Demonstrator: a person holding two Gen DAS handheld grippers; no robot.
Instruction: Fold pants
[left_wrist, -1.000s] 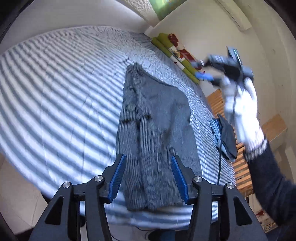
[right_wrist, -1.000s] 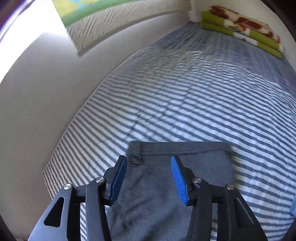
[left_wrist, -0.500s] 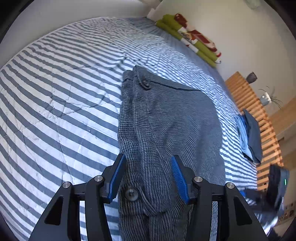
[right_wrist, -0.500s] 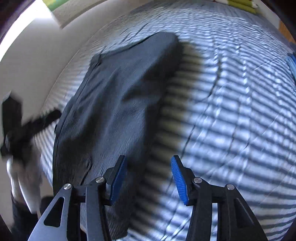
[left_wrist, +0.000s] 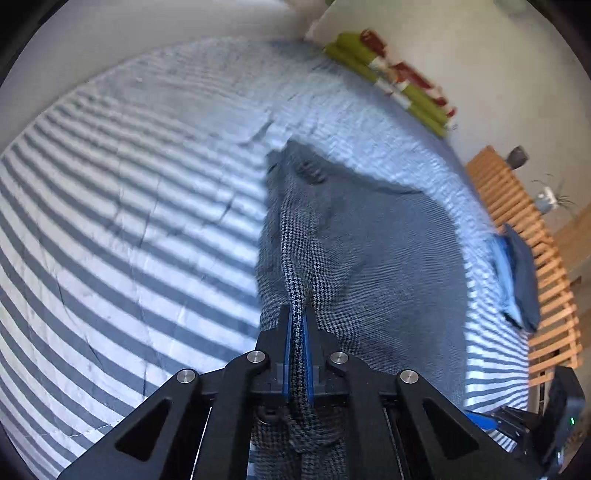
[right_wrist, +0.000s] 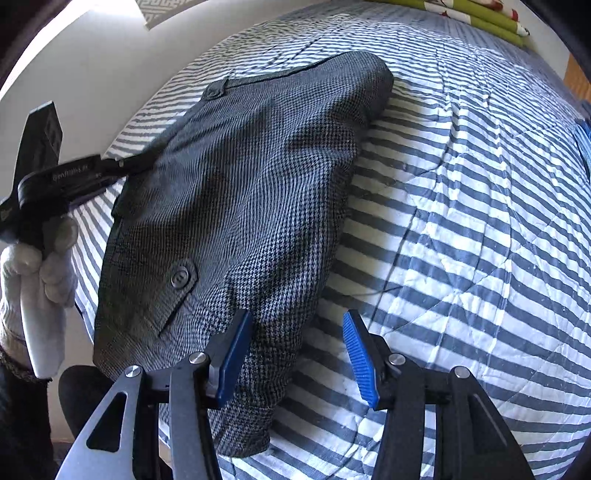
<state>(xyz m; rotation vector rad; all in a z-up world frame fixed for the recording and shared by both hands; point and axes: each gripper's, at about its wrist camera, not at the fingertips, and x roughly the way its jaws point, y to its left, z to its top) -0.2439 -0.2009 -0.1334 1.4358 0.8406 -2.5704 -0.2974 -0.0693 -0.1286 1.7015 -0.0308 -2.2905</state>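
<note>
Grey houndstooth pants (left_wrist: 369, 258) lie folded on the striped bed. My left gripper (left_wrist: 298, 328) is shut on a bunched edge of the pants, which rises in a ridge between the blue pads. In the right wrist view the same pants (right_wrist: 240, 184) spread across the left half, with a pocket button (right_wrist: 180, 277) showing. The left gripper (right_wrist: 122, 168) pinches their left edge there, held by a white-gloved hand (right_wrist: 40, 266). My right gripper (right_wrist: 295, 354) stands open over the near right edge of the pants, nothing between its fingers.
A blue-and-white striped quilt (right_wrist: 461, 221) covers the bed. A rolled green and red blanket (left_wrist: 399, 85) lies at the far end. Folded blue clothes (left_wrist: 517, 273) rest by a wooden slatted bench (left_wrist: 532, 236) on the right. A white wall (right_wrist: 92, 74) runs along the bed.
My left gripper closed on the edge of the pants and lifted it into a ridge. The right gripper stayed open and swung nearer the pants' near edge.
</note>
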